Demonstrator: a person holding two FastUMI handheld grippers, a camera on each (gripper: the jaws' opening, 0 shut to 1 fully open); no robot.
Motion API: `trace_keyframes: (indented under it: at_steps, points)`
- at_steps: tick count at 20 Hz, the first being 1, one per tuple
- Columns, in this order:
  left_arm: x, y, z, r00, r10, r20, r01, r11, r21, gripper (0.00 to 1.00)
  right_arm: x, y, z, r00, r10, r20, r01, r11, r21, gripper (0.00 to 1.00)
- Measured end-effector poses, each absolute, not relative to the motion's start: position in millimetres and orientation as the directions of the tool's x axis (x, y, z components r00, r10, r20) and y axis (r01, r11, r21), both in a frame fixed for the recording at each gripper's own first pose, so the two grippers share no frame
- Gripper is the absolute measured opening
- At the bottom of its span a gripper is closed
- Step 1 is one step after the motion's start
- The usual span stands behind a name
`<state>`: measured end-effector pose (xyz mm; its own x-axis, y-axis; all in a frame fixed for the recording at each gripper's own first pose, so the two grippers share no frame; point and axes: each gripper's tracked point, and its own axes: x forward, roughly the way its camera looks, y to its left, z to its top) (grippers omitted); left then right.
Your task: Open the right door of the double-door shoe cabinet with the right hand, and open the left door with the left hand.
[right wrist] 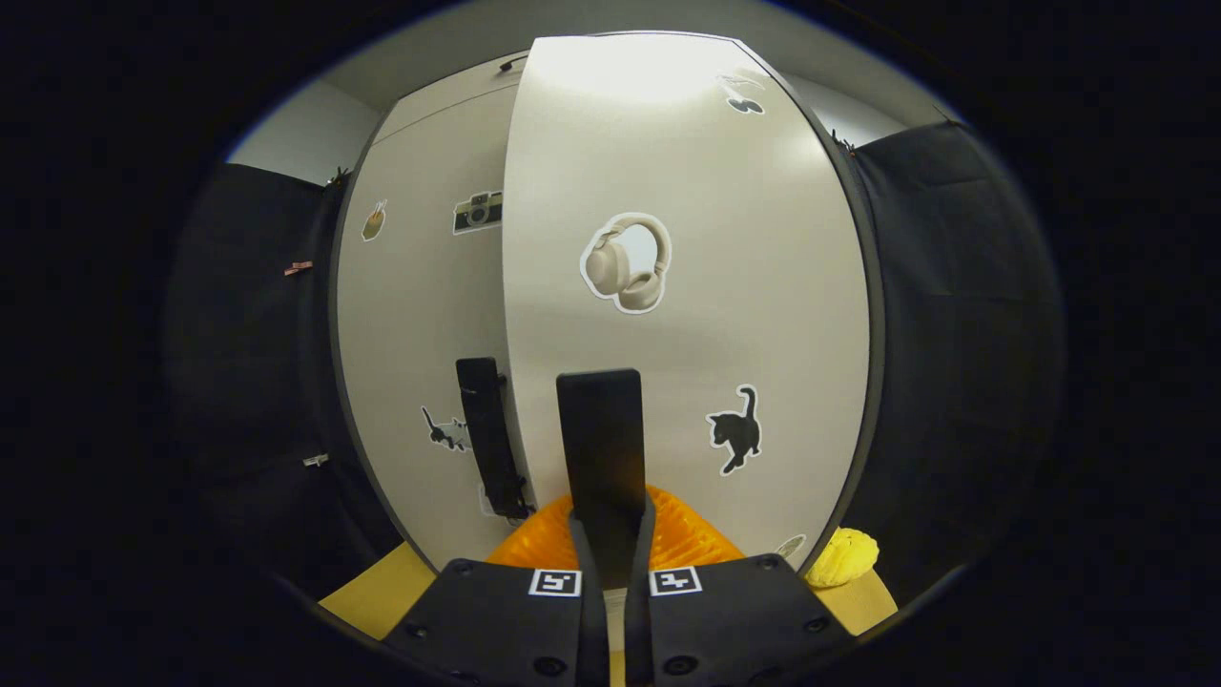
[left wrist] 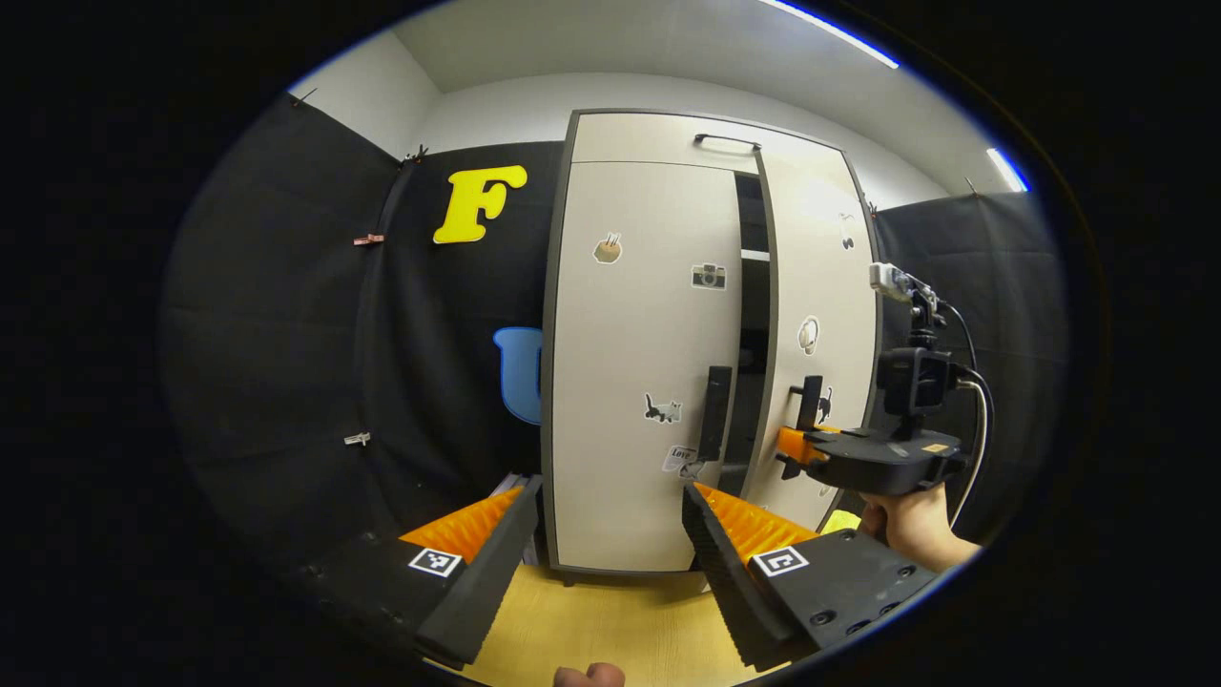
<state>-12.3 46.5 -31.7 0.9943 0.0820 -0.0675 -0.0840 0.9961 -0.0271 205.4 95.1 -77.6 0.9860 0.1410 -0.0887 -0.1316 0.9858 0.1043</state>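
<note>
Right fingers point(right wrist: 610, 534) clamped on right handle point(right wrist: 601, 429), right door point(right wrist: 763, 315) ajar; left fingers point(left wrist: 501, 549) apart, short of left handle point(left wrist: 715, 412).

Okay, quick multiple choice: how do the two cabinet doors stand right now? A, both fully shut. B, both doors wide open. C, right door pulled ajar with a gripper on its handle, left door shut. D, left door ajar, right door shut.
C: in the left gripper view a dark gap shows beside the right door, the right gripper is clamped on the right door's handle, and the left door lies flat and shut.
</note>
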Motion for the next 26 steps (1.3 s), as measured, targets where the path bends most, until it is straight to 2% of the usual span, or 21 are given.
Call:
trace_keyframes:
  at_steps: [14, 26]
  points:
    - [-10.1, 6.9, -27.7, 0.995, 0.078, -0.062, -0.080, 0.996, -0.027, 0.95, 165.1, 69.4, -66.7, 0.976, 0.212, -0.058, -0.205, 0.973, 0.102, 0.11]
    - [4.9, -38.9, -30.6, 0.997, 0.015, -0.073, -0.018, 0.999, -0.039, 0.95, 151.6, 32.8, -63.8, 0.984, 0.170, -0.054, -0.165, 0.982, 0.090, 0.10]
